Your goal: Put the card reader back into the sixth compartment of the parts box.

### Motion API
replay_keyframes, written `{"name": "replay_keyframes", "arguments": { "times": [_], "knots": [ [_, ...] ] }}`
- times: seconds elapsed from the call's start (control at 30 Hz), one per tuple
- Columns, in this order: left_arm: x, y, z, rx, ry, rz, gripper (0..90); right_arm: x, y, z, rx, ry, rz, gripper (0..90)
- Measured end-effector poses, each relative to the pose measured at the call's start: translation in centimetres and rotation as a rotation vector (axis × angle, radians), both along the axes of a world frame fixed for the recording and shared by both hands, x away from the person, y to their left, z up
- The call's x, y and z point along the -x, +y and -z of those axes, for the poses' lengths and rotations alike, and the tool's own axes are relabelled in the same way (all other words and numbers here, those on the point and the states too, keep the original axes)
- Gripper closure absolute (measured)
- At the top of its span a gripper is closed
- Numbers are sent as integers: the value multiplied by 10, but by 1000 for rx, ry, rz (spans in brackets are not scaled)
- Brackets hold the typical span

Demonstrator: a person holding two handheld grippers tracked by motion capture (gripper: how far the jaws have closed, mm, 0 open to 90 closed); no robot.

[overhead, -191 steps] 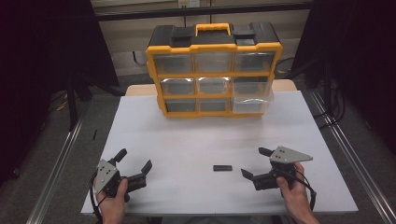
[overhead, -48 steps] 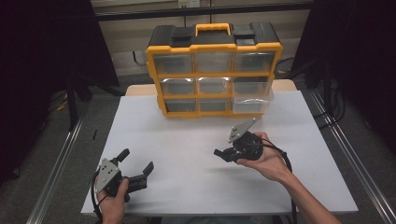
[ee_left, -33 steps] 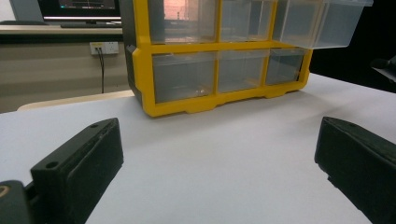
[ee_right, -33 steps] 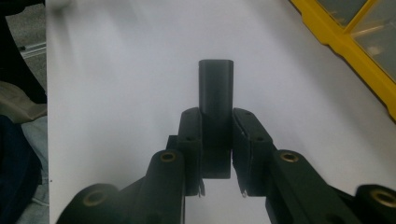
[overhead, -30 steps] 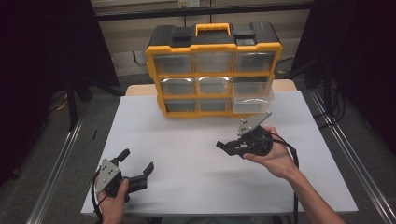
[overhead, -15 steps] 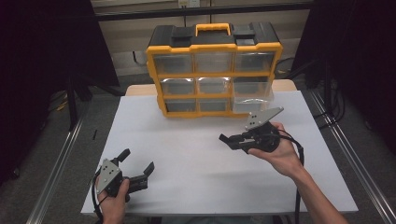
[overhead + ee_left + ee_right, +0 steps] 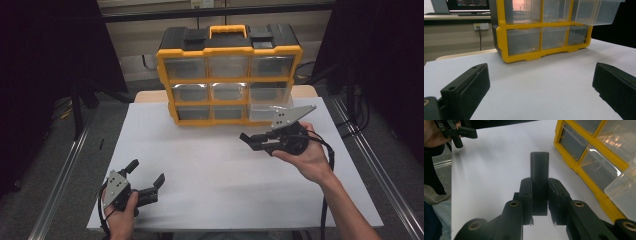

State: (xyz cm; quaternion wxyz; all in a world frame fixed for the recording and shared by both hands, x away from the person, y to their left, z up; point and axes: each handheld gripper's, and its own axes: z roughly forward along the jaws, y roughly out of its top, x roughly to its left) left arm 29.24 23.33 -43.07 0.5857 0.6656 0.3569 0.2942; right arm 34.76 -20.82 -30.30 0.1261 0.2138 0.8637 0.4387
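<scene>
A yellow and black organizer (image 7: 229, 75) with clear drawers stands at the back of the white table (image 7: 210, 165). Its lower right drawer (image 7: 270, 112) is pulled out; this drawer (image 7: 624, 192) also juts into the right gripper view. My right gripper (image 7: 248, 140) is held above the table in front of that drawer, pointing left. It (image 7: 539, 202) is shut on a small black block (image 7: 539, 170), which sticks out past the pads. My left gripper (image 7: 147, 176) rests at the table's front left, open and empty, facing the organizer (image 7: 541, 32).
The table's front edge runs just below my left hand (image 7: 122, 220). Metal rails (image 7: 60, 175) flank the table on both sides. A cable (image 7: 327, 165) trails from the right gripper along the forearm. Dark curtains stand left and right of the organizer.
The right gripper, which picked the black block off the table's middle, has risen and moved right and back toward the pulled-out drawer. The left gripper has stayed put.
</scene>
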Motion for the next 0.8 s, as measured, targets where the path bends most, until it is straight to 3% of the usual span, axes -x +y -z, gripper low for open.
{"name": "replay_keyframes", "arguments": {
  "times": [0.33, 0.8],
  "knots": [
    [0, 1, 0, 8, -1, 1, 12, -5, 0, -21, -16, -35, 10, 736],
    [-1, 1, 0, 13, 1, 0, 12, -17, -8, -53, 11, -66, 47, 736]
  ]
}}
